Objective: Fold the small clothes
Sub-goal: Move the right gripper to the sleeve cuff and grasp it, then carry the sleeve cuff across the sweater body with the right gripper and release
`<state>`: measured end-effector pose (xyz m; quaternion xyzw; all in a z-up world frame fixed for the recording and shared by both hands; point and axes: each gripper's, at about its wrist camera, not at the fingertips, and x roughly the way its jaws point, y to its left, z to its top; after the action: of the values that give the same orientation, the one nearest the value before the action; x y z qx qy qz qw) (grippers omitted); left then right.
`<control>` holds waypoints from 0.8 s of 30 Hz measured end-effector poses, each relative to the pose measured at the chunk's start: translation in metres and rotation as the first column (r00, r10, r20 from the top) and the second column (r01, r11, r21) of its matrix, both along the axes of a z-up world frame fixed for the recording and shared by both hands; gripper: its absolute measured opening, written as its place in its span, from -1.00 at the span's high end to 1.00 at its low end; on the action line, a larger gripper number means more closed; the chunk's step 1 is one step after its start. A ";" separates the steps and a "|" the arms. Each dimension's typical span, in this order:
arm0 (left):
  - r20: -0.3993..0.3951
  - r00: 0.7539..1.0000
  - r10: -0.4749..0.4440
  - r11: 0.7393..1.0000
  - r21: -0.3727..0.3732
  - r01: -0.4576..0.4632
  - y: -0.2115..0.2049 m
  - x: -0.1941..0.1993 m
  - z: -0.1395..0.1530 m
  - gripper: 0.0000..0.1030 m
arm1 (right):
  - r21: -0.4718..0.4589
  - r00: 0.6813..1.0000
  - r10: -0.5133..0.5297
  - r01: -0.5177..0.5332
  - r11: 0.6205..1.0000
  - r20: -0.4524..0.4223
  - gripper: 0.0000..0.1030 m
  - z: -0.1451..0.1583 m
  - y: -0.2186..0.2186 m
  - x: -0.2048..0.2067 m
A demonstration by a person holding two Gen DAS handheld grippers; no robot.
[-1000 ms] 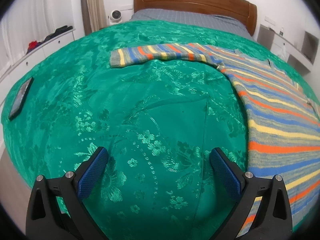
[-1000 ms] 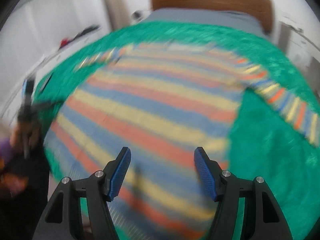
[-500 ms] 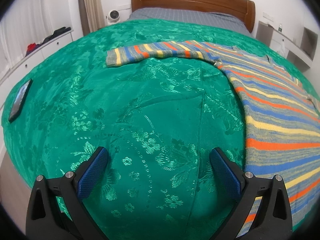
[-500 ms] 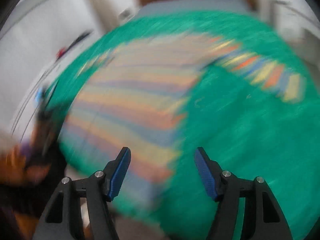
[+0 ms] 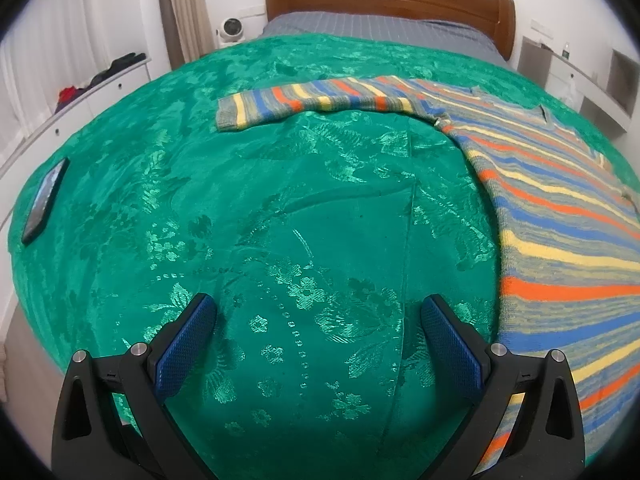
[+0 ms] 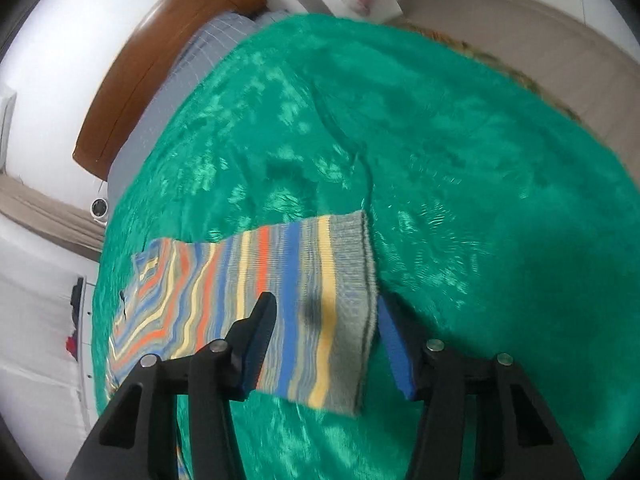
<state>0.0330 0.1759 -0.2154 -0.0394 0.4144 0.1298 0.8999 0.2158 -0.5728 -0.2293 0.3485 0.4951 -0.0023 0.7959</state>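
Green bedspread [image 5: 280, 200], striped sweater [image 5: 560, 216]; no legible writing.

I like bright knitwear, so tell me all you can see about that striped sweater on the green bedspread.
The striped knitted sweater lies spread flat on the shiny green floral bedspread, unfolded. Its bands run orange, yellow, blue and grey, and it looks like soft ribbed wool. One long sleeve stretches straight out sideways toward the bed's left side. The other sleeve ends in a grey ribbed cuff, which sits between the closing jaws of the right gripper; whether the pads already press it is unclear. The left gripper hangs open beside the body, touching nothing.
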 end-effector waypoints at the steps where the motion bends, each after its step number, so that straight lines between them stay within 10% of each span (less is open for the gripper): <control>1: -0.002 1.000 0.001 1.000 0.001 -0.001 0.000 0.001 -0.001 -0.99 | 0.010 1.000 -0.001 0.001 1.000 -0.010 0.52 -0.004 -0.001 0.001; 2: -0.003 1.000 0.002 1.000 0.000 -0.002 0.000 0.001 -0.001 -0.99 | 0.000 1.000 0.003 -0.003 1.000 -0.027 0.97 -0.005 0.001 0.008; 8: 0.003 1.000 0.005 1.000 -0.006 -0.005 0.001 0.000 -0.001 -0.99 | -0.214 0.995 -0.051 0.030 0.976 -0.091 0.98 0.006 0.004 0.012; 14: 0.011 1.000 0.002 1.000 -0.018 -0.002 0.003 -0.001 -0.001 -0.99 | -0.307 0.995 0.087 -0.068 0.949 0.047 0.98 0.081 0.063 0.036; 18: 0.018 1.000 0.000 1.000 -0.021 0.000 0.004 -0.001 0.000 -0.99 | -0.293 0.944 0.280 -0.222 0.930 0.175 0.97 0.159 0.149 0.061; 24: 0.027 1.000 -0.004 1.000 -0.030 0.005 0.005 -0.002 0.000 -0.99 | -0.262 0.837 0.504 -0.448 0.855 0.212 0.97 0.192 0.289 0.090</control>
<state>0.0311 0.1811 -0.2150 -0.0540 0.4045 0.1210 0.9049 0.3054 -0.2838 -0.0376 0.1280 0.4490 0.1942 0.8627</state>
